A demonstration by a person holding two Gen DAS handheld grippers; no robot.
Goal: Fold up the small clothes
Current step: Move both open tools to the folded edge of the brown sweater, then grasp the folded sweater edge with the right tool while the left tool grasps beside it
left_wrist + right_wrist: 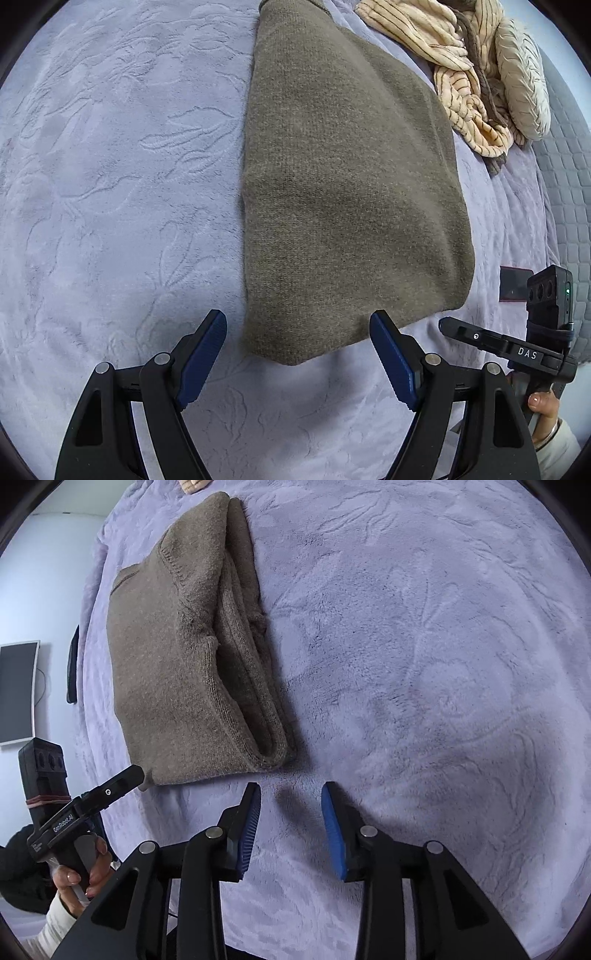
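Observation:
A brown knit garment (347, 192) lies folded flat on the lavender blanket (110, 184). My left gripper (298, 324) is open and empty, its jaws standing either side of the garment's near corner, just above it. In the right wrist view the same garment (177, 657) shows its stacked folded edges on its right side. My right gripper (291, 794) is open and empty, hovering over bare blanket (424, 646) just right of the garment's near corner. Each gripper shows in the other's view: the right one (491, 339) and the left one (96, 794).
A cream striped garment (458, 77) and a pale ribbed cushion (524, 81) lie bunched at the far right of the bed. A dark phone-like object (515, 282) lies by the bed's edge. A monitor (16, 690) hangs on the wall at left.

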